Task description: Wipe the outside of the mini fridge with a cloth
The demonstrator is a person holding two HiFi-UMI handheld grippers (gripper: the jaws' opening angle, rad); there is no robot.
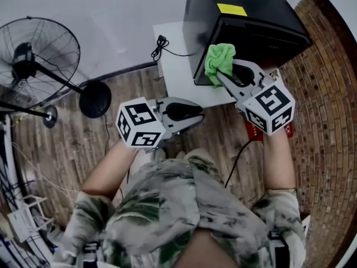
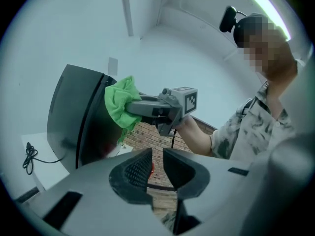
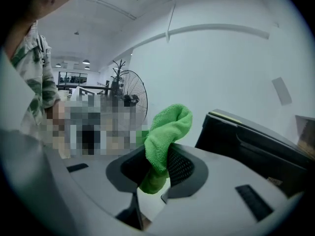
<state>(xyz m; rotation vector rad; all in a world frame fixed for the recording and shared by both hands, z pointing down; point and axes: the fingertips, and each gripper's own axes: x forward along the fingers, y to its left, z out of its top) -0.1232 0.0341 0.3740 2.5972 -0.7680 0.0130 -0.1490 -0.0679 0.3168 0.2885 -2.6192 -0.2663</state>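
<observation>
The black box-shaped mini fridge stands in the upper right of the head view, on a low white table. A yellow label lies on its top. The right gripper has its jaws clamped on a green fluffy cloth, and the cloth is up against the front left edge of the fridge, covering a small part of it. The left gripper is at the centre of the head view, over the wooden floor and apart from the fridge. Its jaws stand a little apart and nothing is between them. A coiled black cable lies on the table to the left of the fridge. A black standing fan fills the upper left corner, well apart from the table. Brick-patterned flooring runs along the right edge.
</observation>
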